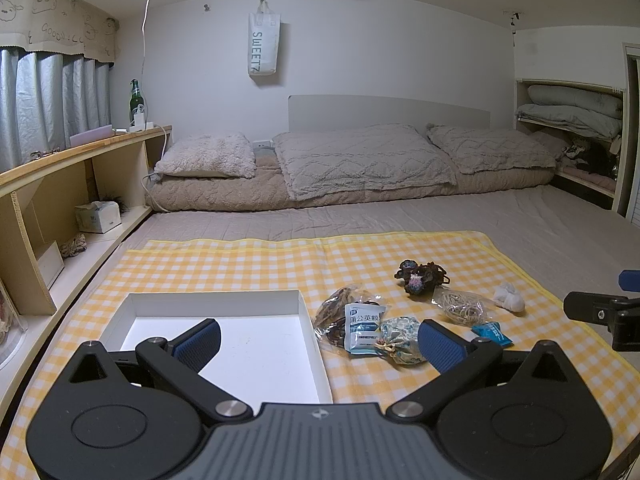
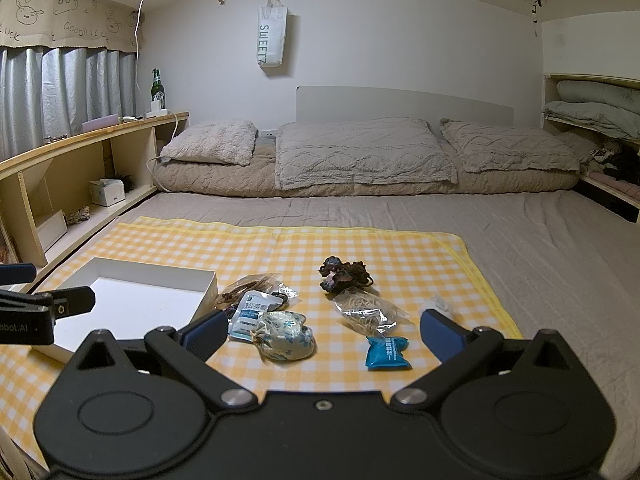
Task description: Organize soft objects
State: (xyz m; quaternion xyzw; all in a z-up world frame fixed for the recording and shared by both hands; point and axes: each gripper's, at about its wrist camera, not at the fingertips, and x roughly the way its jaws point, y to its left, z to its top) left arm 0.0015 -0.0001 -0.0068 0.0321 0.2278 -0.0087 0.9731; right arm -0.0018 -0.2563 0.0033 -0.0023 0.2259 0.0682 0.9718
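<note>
The white box (image 1: pixel 224 344) at nine o'clock holds nothing; every soft thing, like the flowered pouch (image 2: pixel 286 340), waits outside. Both hand-held grippers (image 1: pixel 320 344) (image 2: pixel 320 332) gape apart.

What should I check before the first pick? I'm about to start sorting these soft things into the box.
1. Left gripper open, holding nothing: ok.
2. Right gripper open, holding nothing: ok.
3. Box open-topped, nothing seen inside: ok.
4. Floral pouch unobstructed, between the right fingers' line: ok.
5. Blue packet lying apart from the others: ok.
6. White packet overlaps a clear bag: not ok.
</note>
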